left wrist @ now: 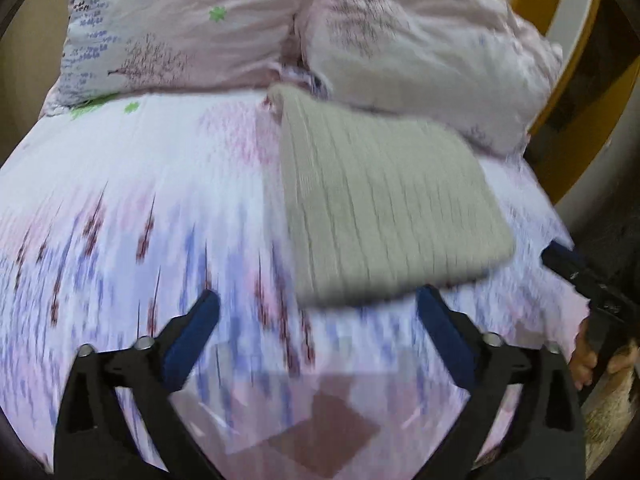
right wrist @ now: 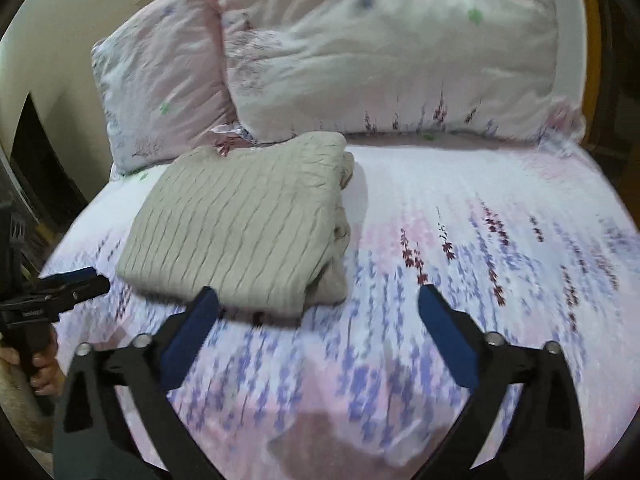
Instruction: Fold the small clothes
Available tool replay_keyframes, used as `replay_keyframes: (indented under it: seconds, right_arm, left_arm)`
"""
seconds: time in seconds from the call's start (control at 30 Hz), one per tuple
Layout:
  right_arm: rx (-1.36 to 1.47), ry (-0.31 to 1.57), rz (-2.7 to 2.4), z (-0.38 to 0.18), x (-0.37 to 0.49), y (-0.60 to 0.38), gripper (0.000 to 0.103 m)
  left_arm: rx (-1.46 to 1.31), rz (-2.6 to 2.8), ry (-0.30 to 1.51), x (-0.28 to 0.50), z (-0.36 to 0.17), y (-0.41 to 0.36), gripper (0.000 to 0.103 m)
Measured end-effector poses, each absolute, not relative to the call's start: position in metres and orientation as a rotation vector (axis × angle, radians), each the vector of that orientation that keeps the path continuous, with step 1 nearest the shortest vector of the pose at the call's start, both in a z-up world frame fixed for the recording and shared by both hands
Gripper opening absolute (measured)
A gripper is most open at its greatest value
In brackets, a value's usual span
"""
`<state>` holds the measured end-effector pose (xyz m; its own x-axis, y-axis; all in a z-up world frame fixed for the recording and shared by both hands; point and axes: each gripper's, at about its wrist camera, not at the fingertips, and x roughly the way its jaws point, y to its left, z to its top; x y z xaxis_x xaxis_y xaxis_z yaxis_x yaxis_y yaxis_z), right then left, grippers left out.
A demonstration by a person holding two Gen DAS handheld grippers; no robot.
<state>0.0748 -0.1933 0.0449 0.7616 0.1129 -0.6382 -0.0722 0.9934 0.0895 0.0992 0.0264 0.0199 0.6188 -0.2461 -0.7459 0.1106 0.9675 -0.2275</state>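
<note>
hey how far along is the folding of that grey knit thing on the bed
Done, it seems: the grey ribbed knit lies folded into a compact rectangle on the floral bedsheet, near the pillows. In hand: nothing; the left tongs and right tongs are both open and empty, just short of the garment. Left: perhaps tidying the loose layers bunched along its right edge. No other clothes are visible.

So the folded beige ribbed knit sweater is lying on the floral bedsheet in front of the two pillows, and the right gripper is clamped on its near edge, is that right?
Not quite. The right gripper is open, its jaws spread wide with nothing between them, as the right wrist view shows. The rest holds: the folded beige ribbed knit sweater lies on the floral bedsheet in front of the two pillows.
</note>
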Motion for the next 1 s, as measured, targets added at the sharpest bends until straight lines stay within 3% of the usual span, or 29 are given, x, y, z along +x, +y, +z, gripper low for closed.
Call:
replay_keyframes:
  seconds: [0.67, 1.0]
  right_arm:
    - [-0.123, 0.979, 0.041, -0.014, 0.054, -0.161, 0.101]
    - [-0.112, 0.989, 0.049, -0.015, 0.054, -0.165, 0.101]
  left_arm:
    - [0.048, -0.139, 1.051, 0.072, -0.016, 0.008, 0.102]
    - [0.065, -0.104, 1.078, 0.064, -0.017, 0.0, 0.102]
